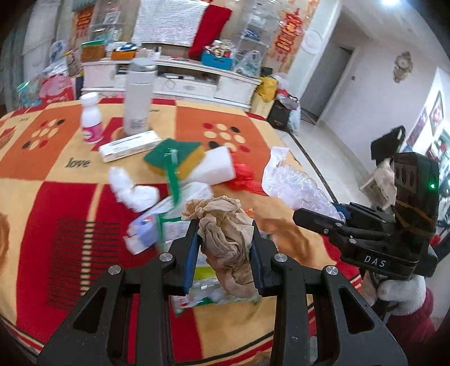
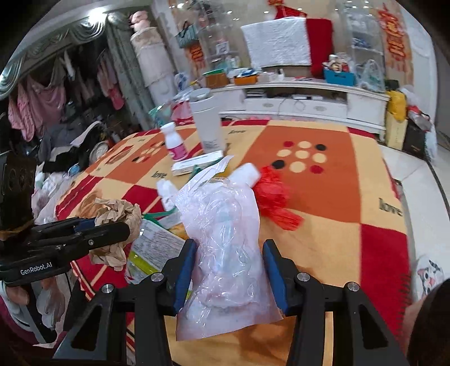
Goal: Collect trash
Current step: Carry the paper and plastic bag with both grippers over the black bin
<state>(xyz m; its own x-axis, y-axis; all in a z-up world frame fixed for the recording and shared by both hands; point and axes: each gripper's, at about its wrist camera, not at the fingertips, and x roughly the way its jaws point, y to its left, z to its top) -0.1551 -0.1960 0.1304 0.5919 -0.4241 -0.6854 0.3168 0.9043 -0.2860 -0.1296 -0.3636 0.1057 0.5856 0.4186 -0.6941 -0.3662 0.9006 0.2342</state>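
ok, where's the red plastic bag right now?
The red plastic bag lies on the blanket, right of centre in the right wrist view, beside the white foam block.

Flask (image 1: 139,97) — pill bottle (image 1: 90,119) — sponge (image 1: 177,159)

We see both views evenly lit by bright indoor light, with ceiling lamps (image 1: 391,2) glaring white at the top and only soft shadows on the patterned tablecloth (image 1: 70,157). Fisheye distortion bends the room and darkens the corners. Motion blur smears the green-and-yellow sponge (image 1: 174,157) and nearby litter.
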